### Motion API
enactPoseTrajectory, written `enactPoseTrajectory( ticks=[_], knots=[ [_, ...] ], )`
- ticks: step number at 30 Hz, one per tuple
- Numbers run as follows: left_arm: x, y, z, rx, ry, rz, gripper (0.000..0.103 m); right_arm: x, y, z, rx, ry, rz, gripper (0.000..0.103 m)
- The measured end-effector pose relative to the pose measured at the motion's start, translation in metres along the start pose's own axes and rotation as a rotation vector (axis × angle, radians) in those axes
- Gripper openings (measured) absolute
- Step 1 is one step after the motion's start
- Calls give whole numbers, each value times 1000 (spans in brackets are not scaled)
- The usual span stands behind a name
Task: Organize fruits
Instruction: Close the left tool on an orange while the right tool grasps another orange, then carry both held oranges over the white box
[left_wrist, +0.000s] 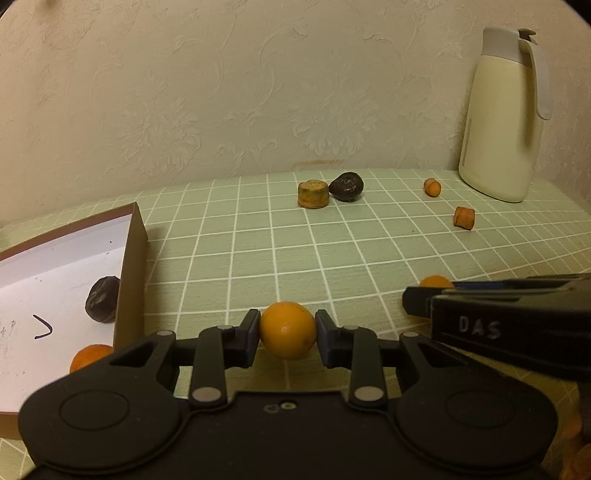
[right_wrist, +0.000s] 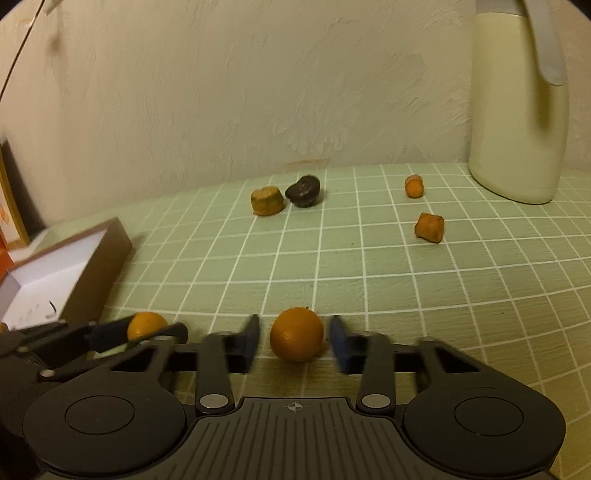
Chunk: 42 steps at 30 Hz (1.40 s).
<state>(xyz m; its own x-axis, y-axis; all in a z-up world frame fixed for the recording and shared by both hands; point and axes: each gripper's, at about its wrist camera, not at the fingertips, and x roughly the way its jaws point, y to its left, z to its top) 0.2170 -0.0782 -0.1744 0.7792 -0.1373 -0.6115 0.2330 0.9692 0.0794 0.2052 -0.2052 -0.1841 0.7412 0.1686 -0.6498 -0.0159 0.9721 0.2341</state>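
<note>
My left gripper (left_wrist: 287, 329) is shut on a small orange (left_wrist: 287, 328), just right of a brown box (left_wrist: 133, 266). The box holds a dark fruit (left_wrist: 102, 299), and another orange (left_wrist: 88, 356) sits at its near edge. My right gripper (right_wrist: 293, 338) is open, its fingers either side of a second orange (right_wrist: 296, 334) on the table with gaps on both sides. The left gripper with its orange (right_wrist: 146, 325) shows at the left of the right wrist view. The right gripper's body (left_wrist: 509, 317) shows at the right of the left wrist view.
On the green checked tablecloth (left_wrist: 332, 251) lie a tan round piece (left_wrist: 313, 194), a dark fruit (left_wrist: 346, 186) and two orange pieces (left_wrist: 432, 187) (left_wrist: 464, 218). A cream jug (left_wrist: 504, 114) stands at the back right against the wall.
</note>
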Motion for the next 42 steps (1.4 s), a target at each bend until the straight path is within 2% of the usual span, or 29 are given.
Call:
enactPoseTrajectory(
  ticks=[12,22,35,42],
  knots=[
    [5,-1,-2,-13,17,-1,22,0,4,-4,-42,1,-6,31],
    [-2,-1,1,-37,33,-8,22,-18,-1,-5,-28,-1,4,31],
    [-54,9,7,-49,-20,-4,22,-70,17,3,-93,-88,21,31],
    [-86,24,-3,-56,-44,11,22,-95,37,-17,-104,-100,72,31]
  ],
)
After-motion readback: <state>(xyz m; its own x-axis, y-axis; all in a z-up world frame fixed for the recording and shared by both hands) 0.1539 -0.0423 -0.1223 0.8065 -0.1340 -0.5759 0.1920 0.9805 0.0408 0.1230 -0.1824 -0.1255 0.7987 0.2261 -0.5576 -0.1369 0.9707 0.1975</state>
